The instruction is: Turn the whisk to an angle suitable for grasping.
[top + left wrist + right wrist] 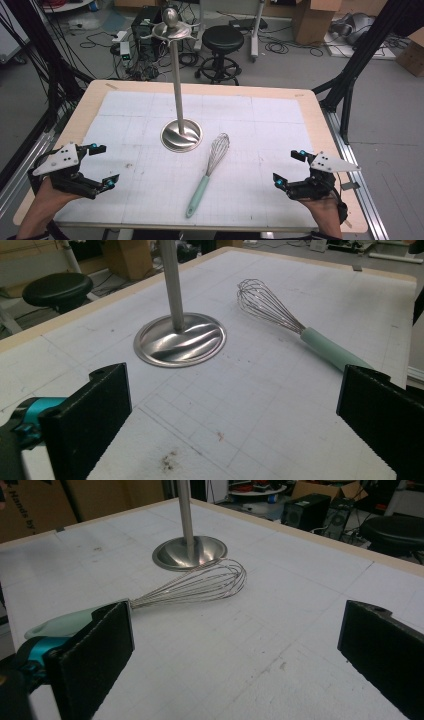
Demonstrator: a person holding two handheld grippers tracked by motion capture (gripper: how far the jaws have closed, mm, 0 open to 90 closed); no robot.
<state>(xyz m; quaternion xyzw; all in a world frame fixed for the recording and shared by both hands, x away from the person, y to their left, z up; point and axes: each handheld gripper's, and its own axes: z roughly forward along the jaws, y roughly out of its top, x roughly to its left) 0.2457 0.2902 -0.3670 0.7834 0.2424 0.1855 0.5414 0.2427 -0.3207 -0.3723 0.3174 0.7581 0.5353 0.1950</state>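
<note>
Evidently nothing had been started: the whisk (pixel 209 167) lay flat on the white gridded mat (pixel 280 120), untouched, its wire head pointing toward the stand and its pale green handle (pixel 197 196) toward the person's edge of the table. Left gripper (pixel 99 164) sat at the left side of the mat, jaws spread wide with nothing between them; right gripper (pixel 289 167) sat at the right side, likewise released and empty. Both were well apart from the whisk, which rested between them, nearer the middle. The steel stand (pixel 177 75) stood upright on its round base (pixel 181 135) just beyond the whisk head, near it but apparently not touching; hooks ringed its top disc (pixel 170 31), all bare. Judged from the layout, the likely work was to pick up the whisk and hang it on one of those hooks, so every step remained: reach, grasp, lift, hook, release. In the right gripper view the handle end lay close by the left-hand jaw, so that hand looked the better placed for the grasp. Nothing on the mat blocked either approach; the pole itself was the one obstacle to clear when raising the whisk. Beyond the table (pixel 90 100): a black stool (pixel 222 40), cardboard boxes (pixel 314 20), loose cables on the floor.
</note>
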